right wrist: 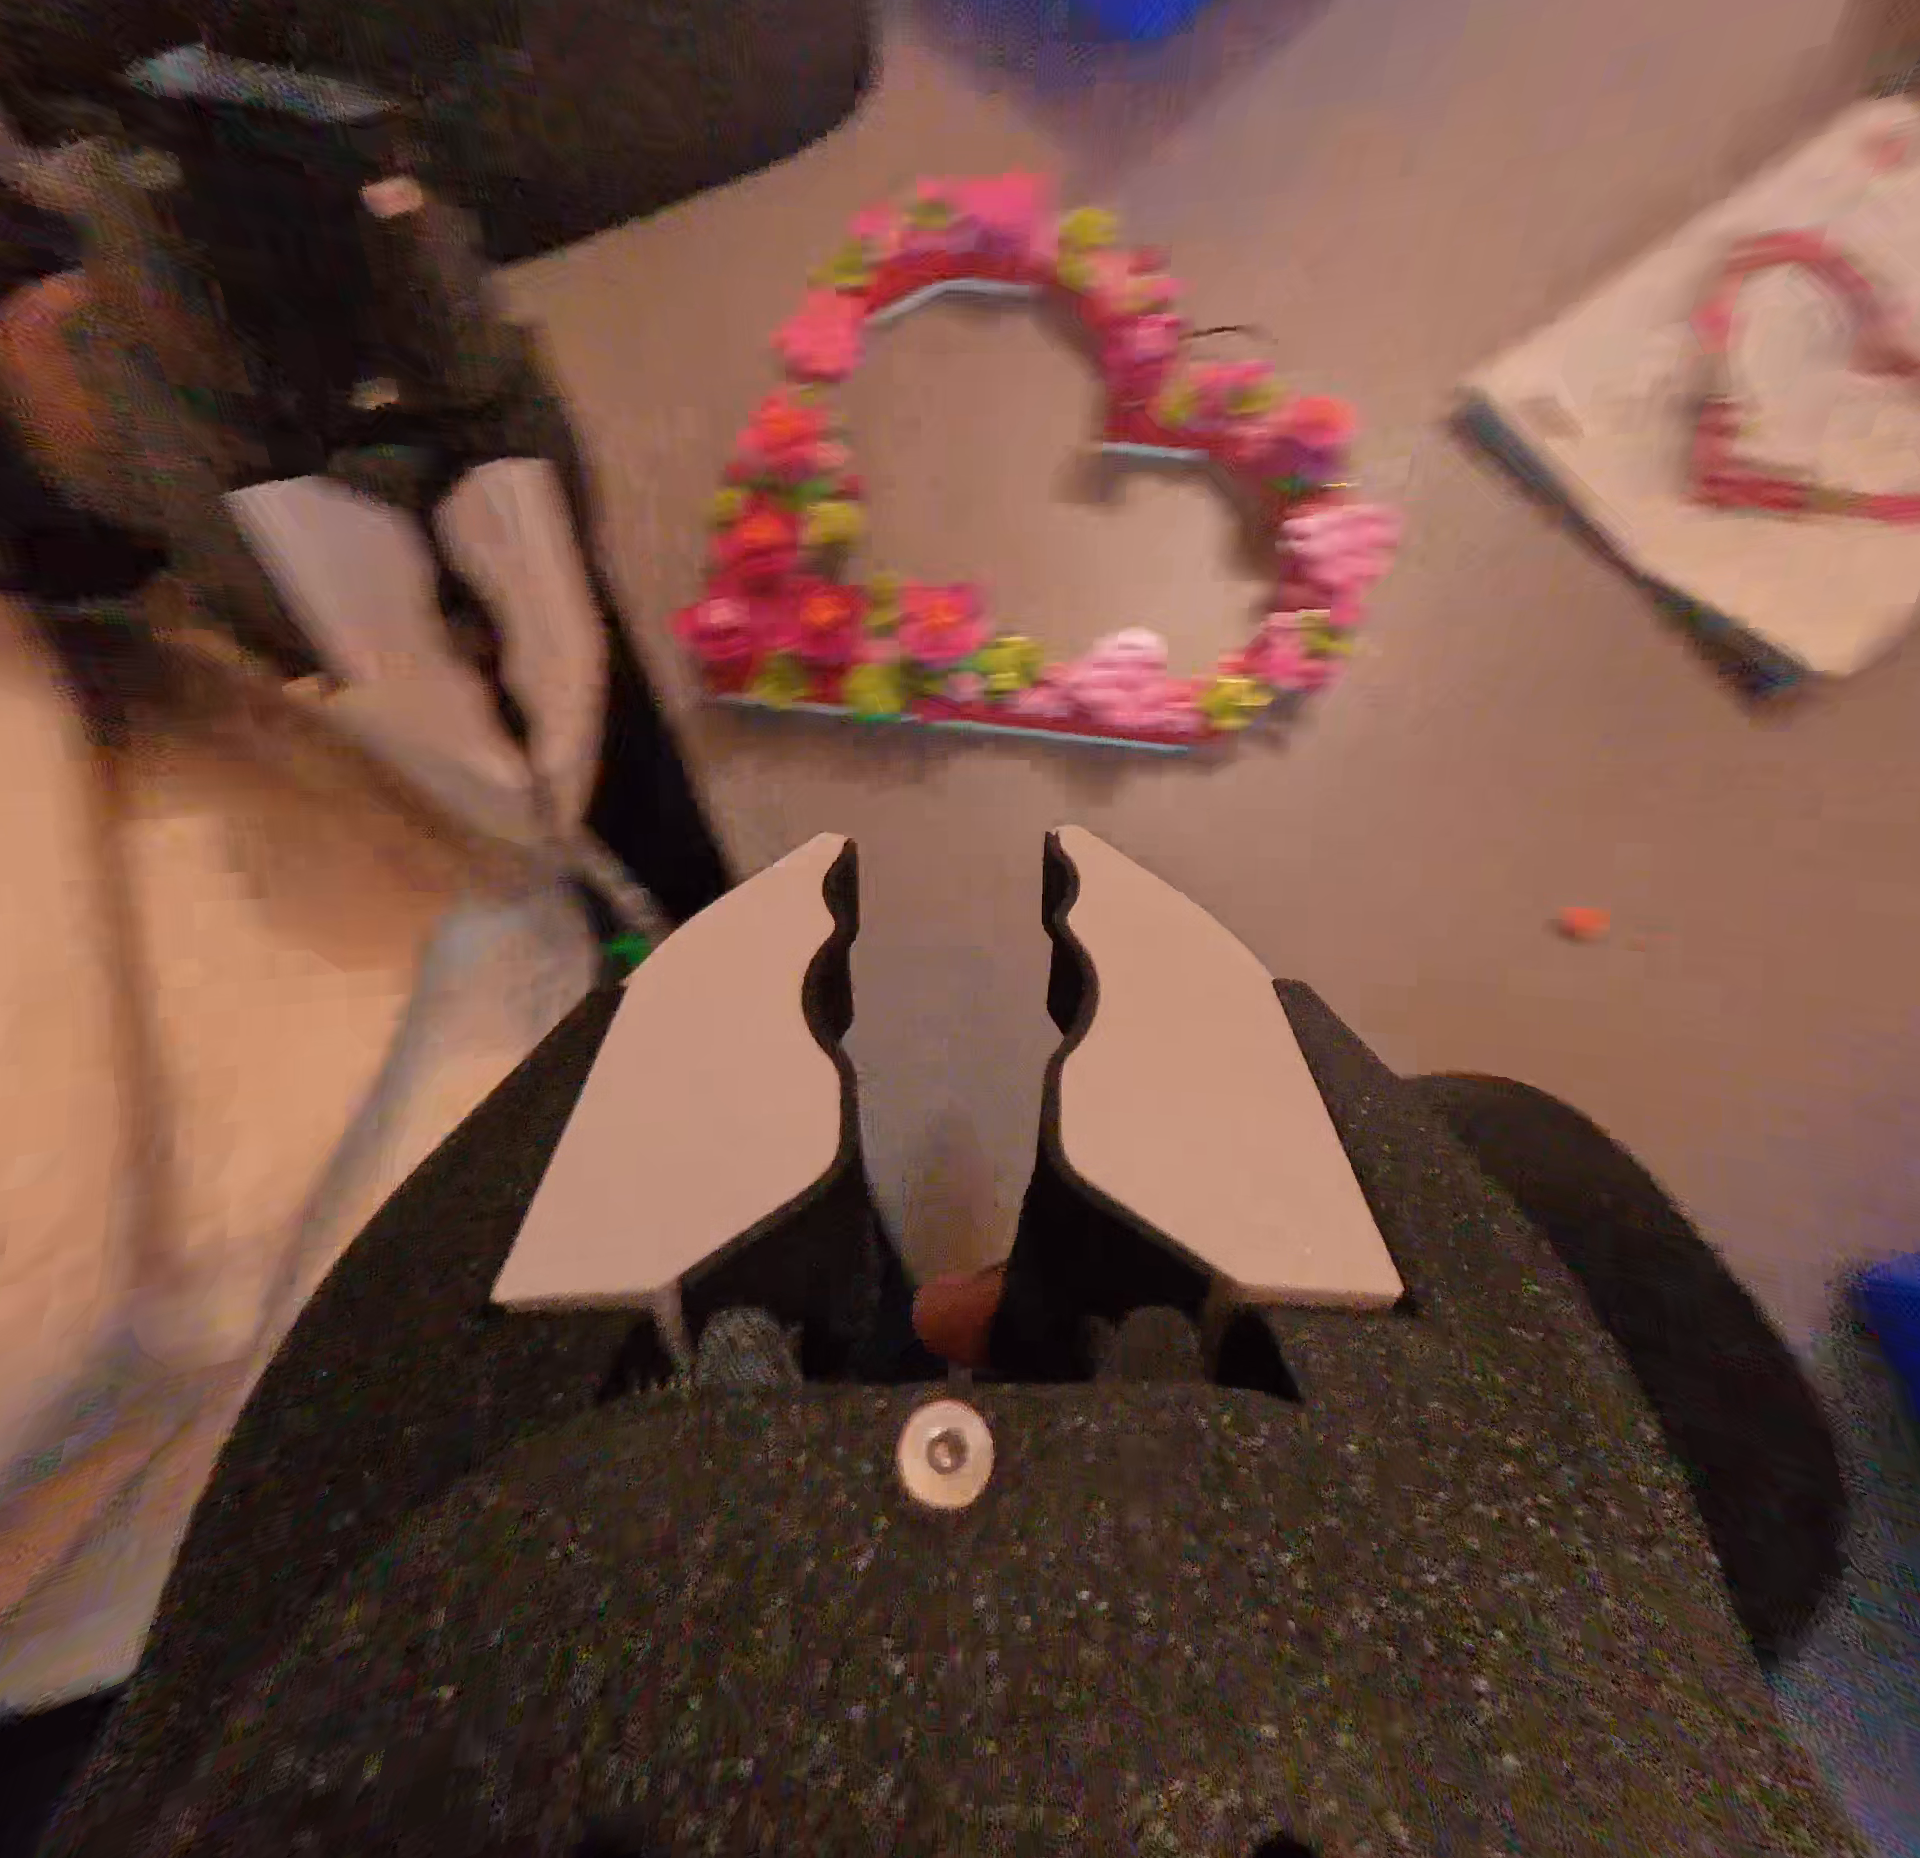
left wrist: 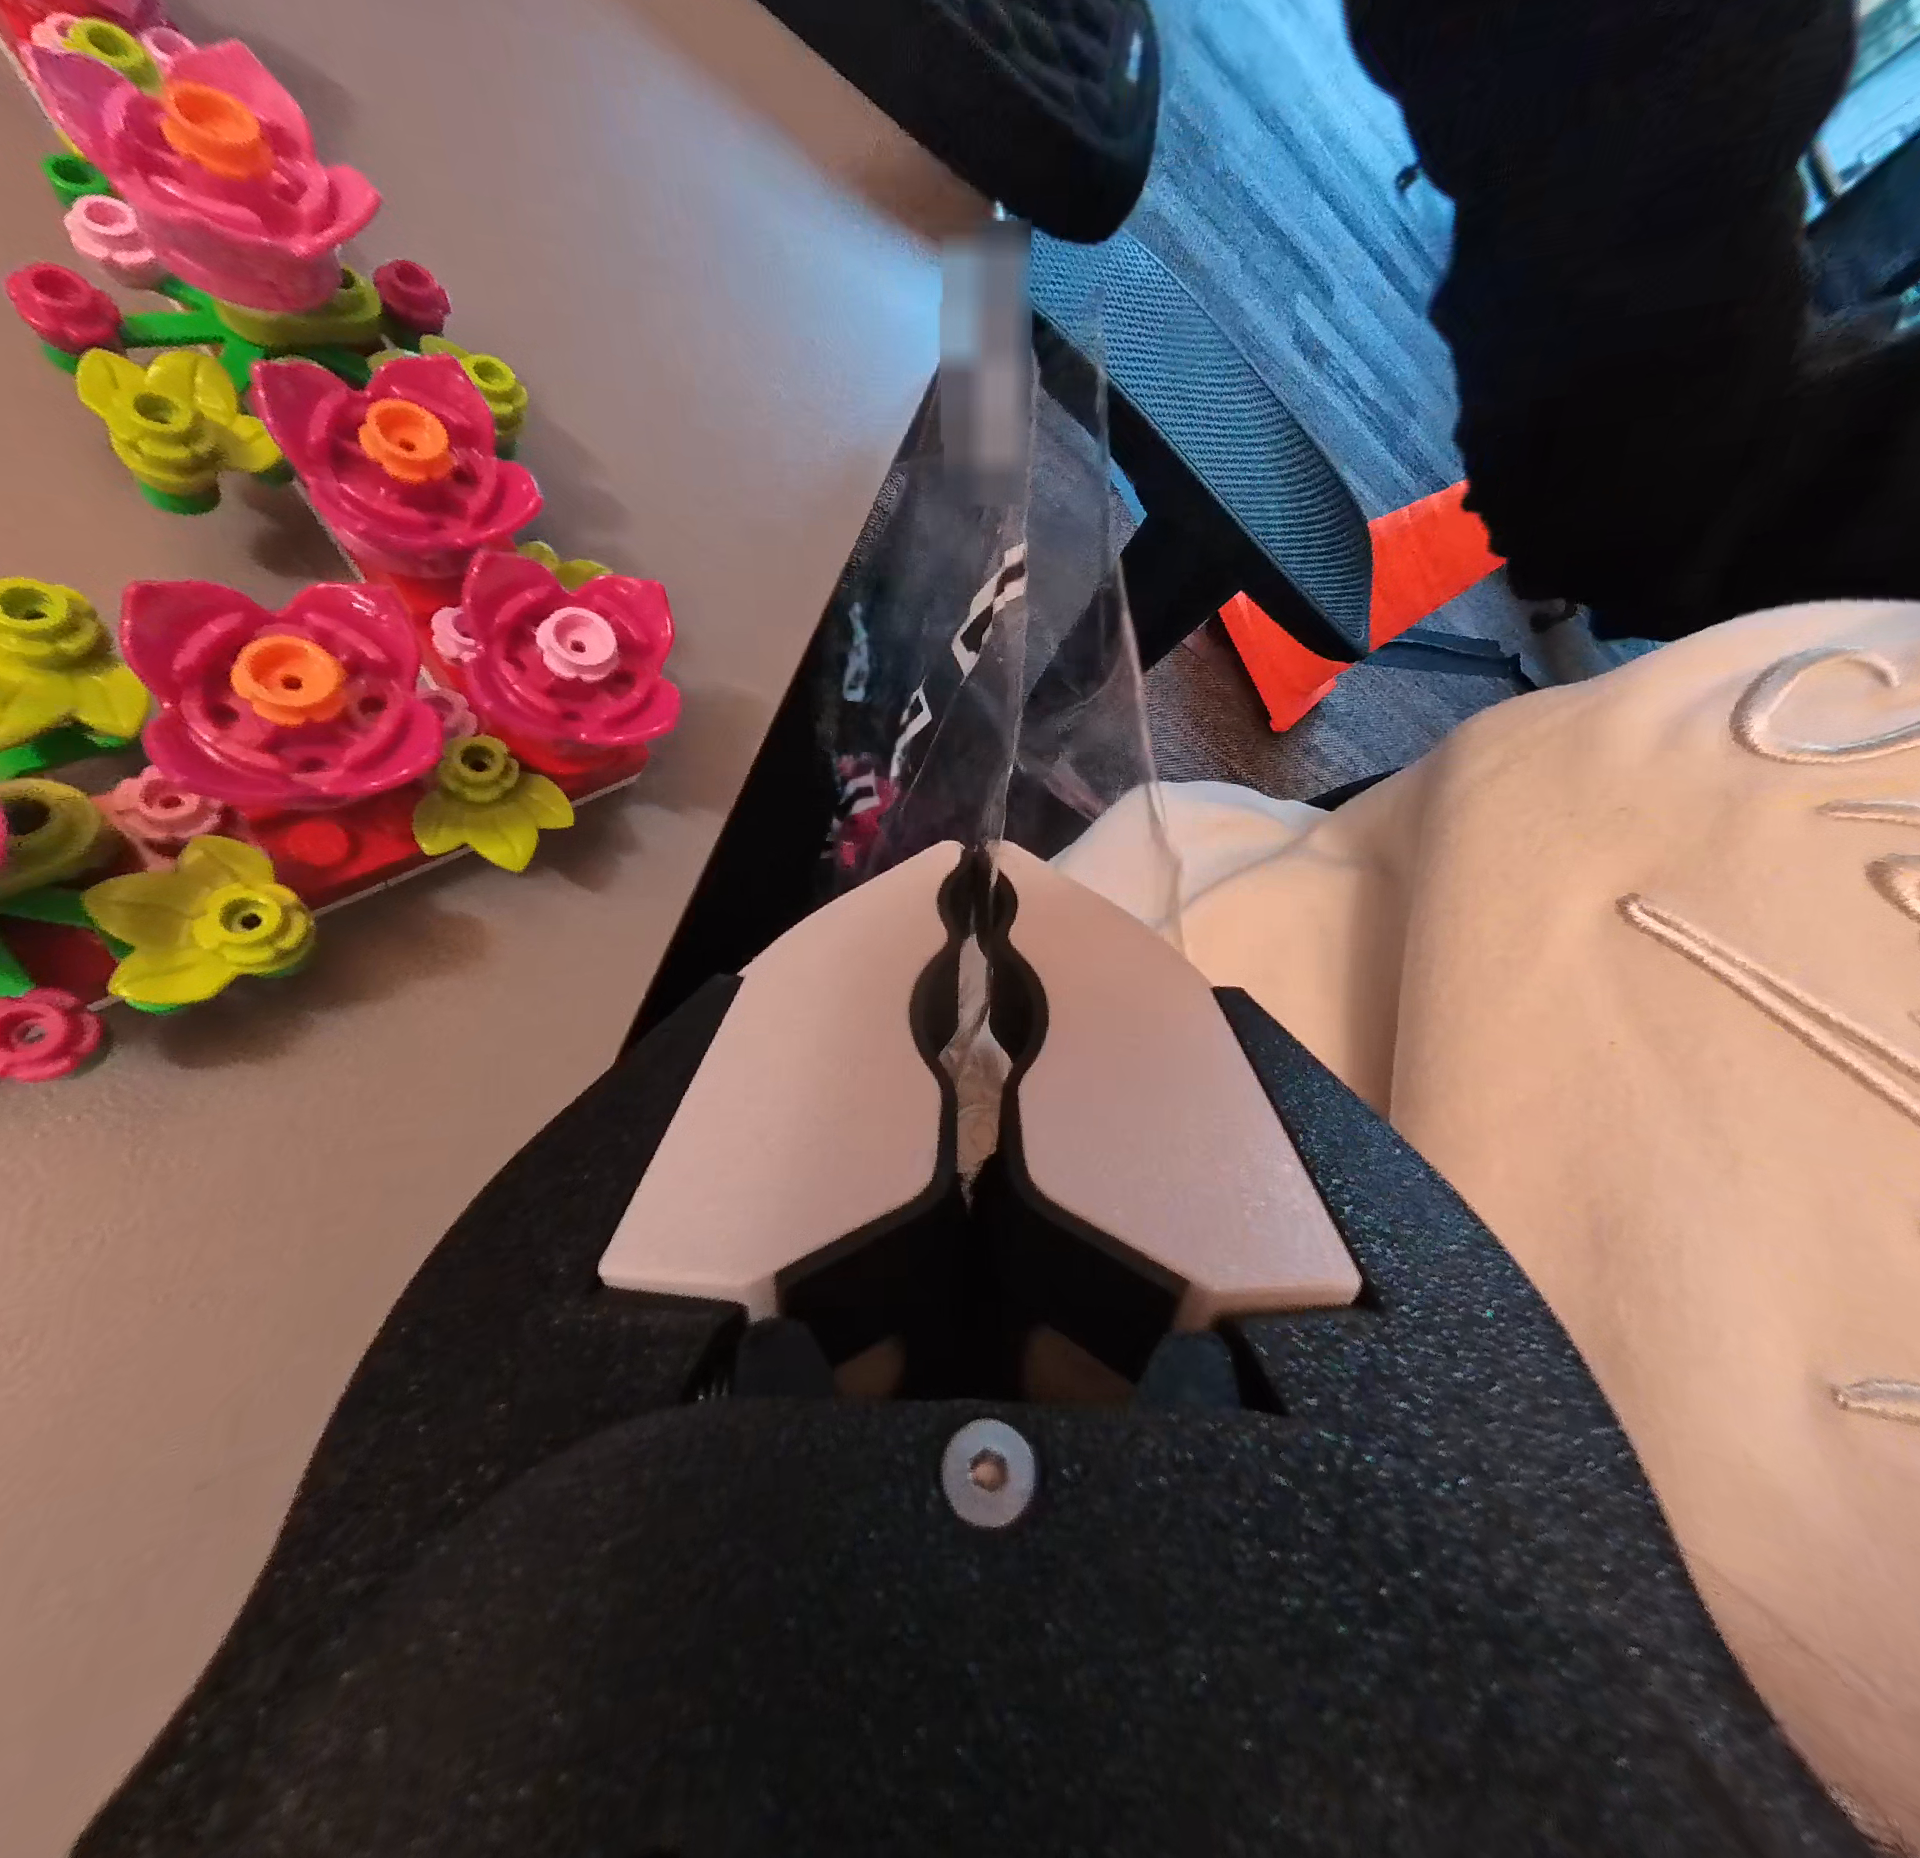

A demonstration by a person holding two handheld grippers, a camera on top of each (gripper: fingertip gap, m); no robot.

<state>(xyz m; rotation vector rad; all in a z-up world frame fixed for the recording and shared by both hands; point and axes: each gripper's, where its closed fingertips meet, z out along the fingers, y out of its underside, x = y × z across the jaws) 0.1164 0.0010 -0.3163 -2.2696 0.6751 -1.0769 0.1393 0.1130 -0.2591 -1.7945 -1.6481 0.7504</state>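
The left gripper (left wrist: 977,894) is closed on a clear plastic bag (left wrist: 997,603), pinching it between its pale fingers (left wrist: 831,1081). The bag stretches away from the fingertips beside the edge of the surface (left wrist: 644,333), up toward a black padded object (left wrist: 997,73) at the top of the left wrist view. To the left, on the surface, lies a heart-shaped wreath of toy-brick flowers (left wrist: 281,686), pink and magenta blooms with orange centres and yellow-green leaves on a red base. To the right is a person's cream sweatshirt (left wrist: 1621,977).

The right gripper (right wrist: 951,852) is open, its fingers (right wrist: 717,1102) apart with nothing between them, hovering above the surface (right wrist: 1455,873). The right wrist view is blurred. The flower wreath (right wrist: 1023,478) lies ahead of it, well apart. A booklet (right wrist: 1704,406) showing a red heart lies at the upper right, and a small orange piece (right wrist: 1584,921) sits on the surface to the right. The left gripper (right wrist: 545,800) appears at the left, off the surface edge, with the bag hanging from its tips.
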